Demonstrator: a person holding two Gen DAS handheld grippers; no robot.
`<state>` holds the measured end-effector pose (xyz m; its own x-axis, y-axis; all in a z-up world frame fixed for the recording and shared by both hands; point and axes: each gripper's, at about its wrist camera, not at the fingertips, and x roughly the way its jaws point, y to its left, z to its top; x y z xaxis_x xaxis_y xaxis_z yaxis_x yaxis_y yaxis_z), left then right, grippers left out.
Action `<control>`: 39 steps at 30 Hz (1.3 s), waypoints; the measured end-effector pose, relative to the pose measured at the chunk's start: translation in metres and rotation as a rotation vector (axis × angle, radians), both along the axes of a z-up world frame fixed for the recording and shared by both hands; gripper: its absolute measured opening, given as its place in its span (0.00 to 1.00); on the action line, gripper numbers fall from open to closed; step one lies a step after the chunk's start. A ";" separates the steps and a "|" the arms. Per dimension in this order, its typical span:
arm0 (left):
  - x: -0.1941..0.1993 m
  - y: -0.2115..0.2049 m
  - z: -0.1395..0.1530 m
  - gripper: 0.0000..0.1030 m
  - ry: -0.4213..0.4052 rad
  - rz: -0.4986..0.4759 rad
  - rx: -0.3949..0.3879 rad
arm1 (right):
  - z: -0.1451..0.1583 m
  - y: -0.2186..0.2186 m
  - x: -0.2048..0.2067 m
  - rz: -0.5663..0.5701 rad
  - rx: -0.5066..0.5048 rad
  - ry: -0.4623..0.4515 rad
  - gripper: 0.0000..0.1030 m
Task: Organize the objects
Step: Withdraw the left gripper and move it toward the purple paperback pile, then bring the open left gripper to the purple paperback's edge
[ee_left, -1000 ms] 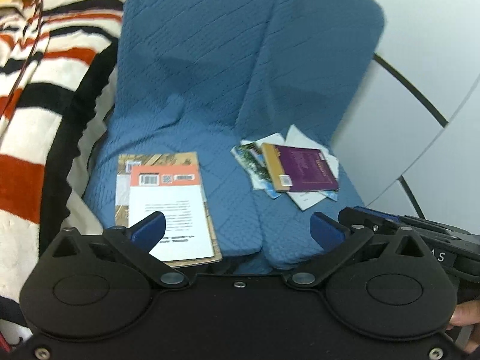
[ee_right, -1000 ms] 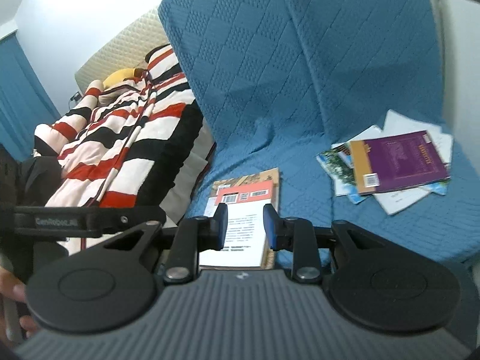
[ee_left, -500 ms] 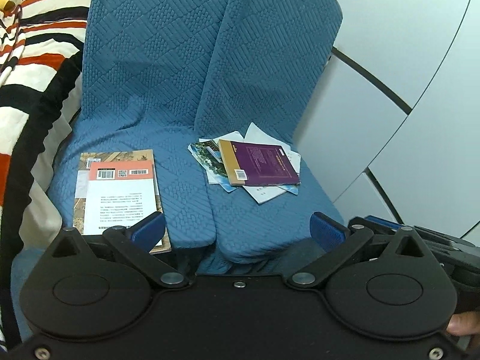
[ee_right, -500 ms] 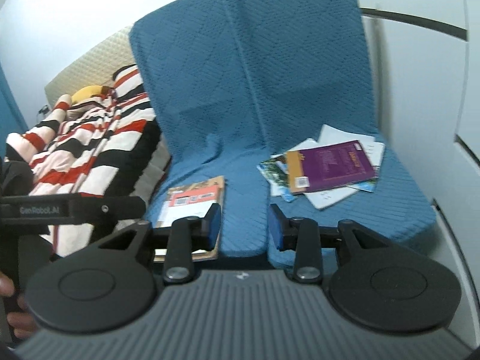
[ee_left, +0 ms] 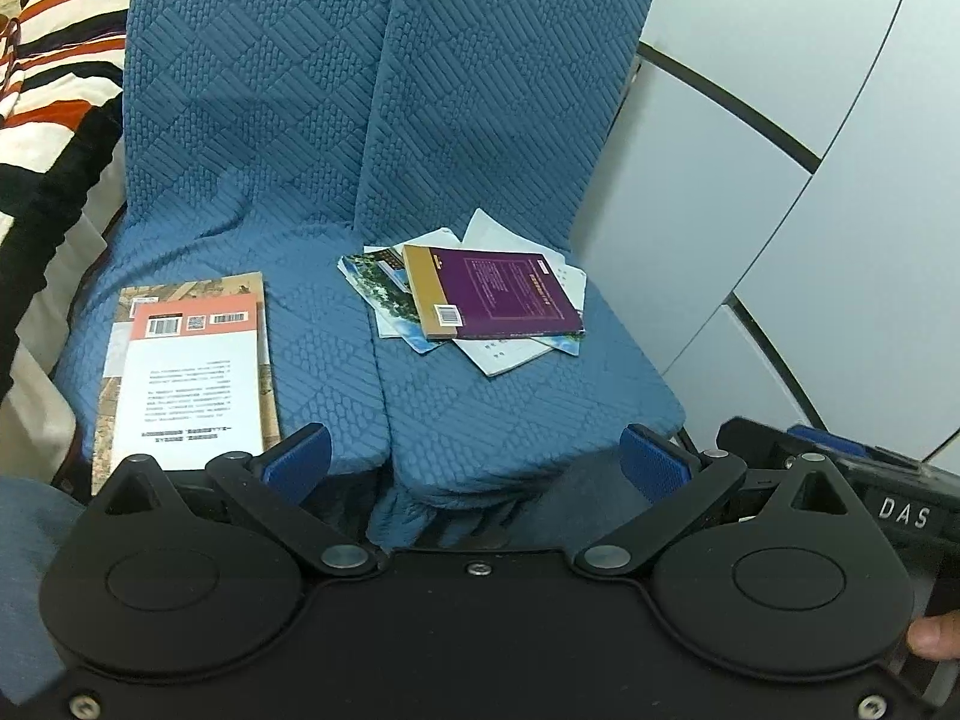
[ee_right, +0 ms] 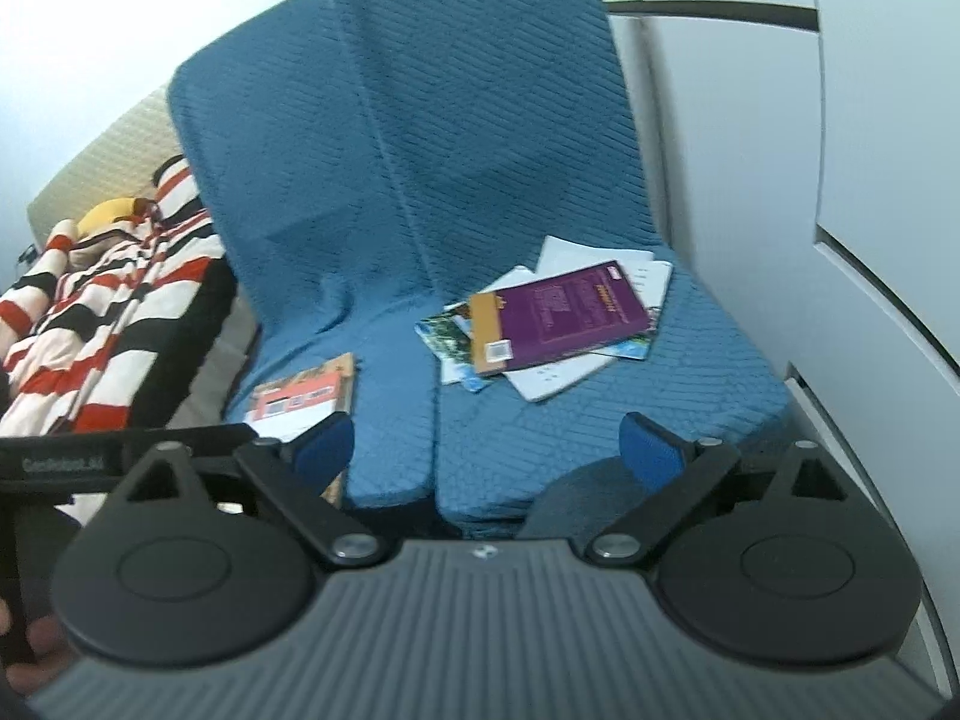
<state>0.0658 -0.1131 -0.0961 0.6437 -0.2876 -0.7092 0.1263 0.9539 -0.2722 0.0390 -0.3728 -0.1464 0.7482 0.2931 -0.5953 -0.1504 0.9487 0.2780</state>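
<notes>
Both claws empty: left claw wide open, right claw opening, short of the seat's front edge; purple book on loose papers.

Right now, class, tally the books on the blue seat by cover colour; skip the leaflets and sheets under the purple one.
Purple book: 1
Orange-and-white book: 1
Tan book beneath it: 1
Total: 3
</notes>
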 end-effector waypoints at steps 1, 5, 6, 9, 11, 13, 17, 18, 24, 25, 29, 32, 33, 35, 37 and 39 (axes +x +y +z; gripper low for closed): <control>0.001 -0.003 -0.002 0.99 -0.003 0.004 0.000 | -0.002 -0.002 0.001 -0.001 -0.005 0.002 0.94; 0.008 -0.014 -0.009 0.99 0.001 -0.003 0.001 | -0.008 -0.010 0.004 0.001 -0.020 0.005 0.94; 0.010 -0.016 -0.012 0.99 -0.001 0.003 0.002 | -0.010 -0.012 0.005 0.002 -0.021 0.006 0.94; 0.018 -0.021 -0.020 0.99 0.007 0.015 -0.011 | -0.015 -0.016 0.009 0.001 -0.031 0.010 0.94; 0.024 -0.023 -0.025 0.99 0.017 0.016 -0.027 | -0.020 -0.018 0.012 -0.002 -0.032 0.016 0.94; 0.031 -0.026 -0.031 0.99 0.024 0.021 -0.031 | -0.026 -0.022 0.017 -0.009 -0.026 0.028 0.94; 0.047 -0.031 -0.043 0.99 0.042 0.018 -0.050 | -0.036 -0.027 0.028 -0.017 -0.019 0.046 0.94; 0.051 -0.032 -0.046 0.99 0.050 0.021 -0.057 | -0.039 -0.028 0.031 -0.016 -0.017 0.053 0.94; 0.077 -0.043 -0.068 0.99 0.077 0.031 -0.026 | -0.053 -0.033 0.054 -0.017 -0.032 0.063 0.94; 0.082 -0.044 -0.071 0.99 0.084 0.033 -0.026 | -0.056 -0.034 0.059 -0.016 -0.034 0.067 0.94; 0.103 -0.048 -0.087 0.99 0.108 0.045 -0.026 | -0.067 -0.041 0.078 -0.022 -0.031 0.079 0.94; 0.118 -0.054 -0.098 0.99 0.115 0.051 -0.018 | -0.076 -0.046 0.094 -0.025 -0.028 0.090 0.94; 0.125 -0.055 -0.103 0.99 0.120 0.053 -0.019 | -0.078 -0.048 0.100 -0.027 -0.026 0.094 0.94; 0.135 -0.058 -0.112 0.99 0.134 0.057 -0.027 | -0.085 -0.051 0.111 -0.034 -0.028 0.101 0.94; 0.147 -0.060 -0.121 0.99 0.147 0.065 -0.038 | -0.091 -0.053 0.123 -0.039 -0.032 0.109 0.94; 0.159 -0.062 -0.131 0.99 0.157 0.074 -0.041 | -0.099 -0.055 0.135 -0.044 -0.032 0.119 0.94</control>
<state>0.2249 -0.1748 -0.2267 0.5461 -0.2745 -0.7915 0.0090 0.9467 -0.3221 0.1744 -0.4274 -0.2451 0.6833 0.2410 -0.6892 -0.0764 0.9624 0.2607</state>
